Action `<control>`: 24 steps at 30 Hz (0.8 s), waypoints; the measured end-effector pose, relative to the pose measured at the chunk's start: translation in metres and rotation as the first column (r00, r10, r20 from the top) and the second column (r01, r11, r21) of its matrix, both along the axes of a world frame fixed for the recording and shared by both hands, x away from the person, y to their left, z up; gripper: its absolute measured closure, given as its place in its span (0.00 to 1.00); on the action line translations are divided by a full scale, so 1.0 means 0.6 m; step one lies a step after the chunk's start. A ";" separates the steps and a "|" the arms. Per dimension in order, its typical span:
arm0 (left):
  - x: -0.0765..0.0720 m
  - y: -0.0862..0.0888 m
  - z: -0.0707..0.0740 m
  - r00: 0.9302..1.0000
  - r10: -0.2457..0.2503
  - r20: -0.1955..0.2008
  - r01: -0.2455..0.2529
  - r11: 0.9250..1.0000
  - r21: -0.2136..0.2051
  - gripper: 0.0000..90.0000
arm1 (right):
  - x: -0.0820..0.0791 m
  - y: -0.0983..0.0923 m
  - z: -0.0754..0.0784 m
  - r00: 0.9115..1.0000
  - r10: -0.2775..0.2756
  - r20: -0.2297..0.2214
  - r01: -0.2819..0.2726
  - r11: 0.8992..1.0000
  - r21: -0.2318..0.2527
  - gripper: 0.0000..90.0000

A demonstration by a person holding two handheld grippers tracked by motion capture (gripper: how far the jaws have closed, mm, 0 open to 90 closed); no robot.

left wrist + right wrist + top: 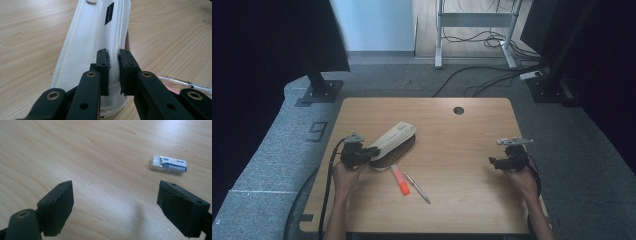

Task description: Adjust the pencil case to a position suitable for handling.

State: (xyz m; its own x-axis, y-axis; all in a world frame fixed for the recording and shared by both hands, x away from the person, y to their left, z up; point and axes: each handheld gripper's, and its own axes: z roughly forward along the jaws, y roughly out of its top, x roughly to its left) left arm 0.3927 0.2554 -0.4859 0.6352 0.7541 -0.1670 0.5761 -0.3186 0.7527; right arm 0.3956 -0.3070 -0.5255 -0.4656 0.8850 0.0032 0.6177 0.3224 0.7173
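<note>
1. High view: left tongs [371, 152] are clamped on the near end of a white fabric pencil case [393, 136], which lies angled on the left half of the counter [472, 200], its flap raised so the dark inside shows along one edge.
2. Left gripper view: both pads pinch a ridge of the case [92, 37] fabric near the seam; the jaws are closed as far as the cloth allows. The grip looks firm but sits on a thin fold, so it could slip if pulled hard.
3. Right tongs [492, 161] hang over the right side of the counter, wide apart and holding nothing. Right gripper view: a white eraser [168, 165] with a blue label lies flat ahead, off toward the right jaw and well apart from both pads.
4. An orange marker [400, 180] and a silver pen [417, 187] lie just beside the case, toward the person.
5. Judged step: reach for the eraser while the left hand keeps the case open.
6. To do it well: swing the right tongs until the eraser is centred between the jaws, and line the pads up across its short sides.
7. Come down low before closing; the eraser is flat, so pads riding high may skate over it.
8. Hold the left tongs steady and the opening clear.
</note>
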 end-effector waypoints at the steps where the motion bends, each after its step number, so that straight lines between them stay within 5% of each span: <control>1: 0.000 0.000 0.000 1.000 0.000 0.000 0.000 1.000 -0.001 0.88 | 0.004 -0.002 0.000 1.000 -0.003 -0.003 0.003 1.000 0.004 0.15; 24: 0.001 0.002 -0.002 1.000 -0.010 -0.002 0.010 1.000 -0.010 0.88 | 0.066 -0.035 -0.007 0.995 -0.096 -0.024 0.097 0.994 0.041 0.23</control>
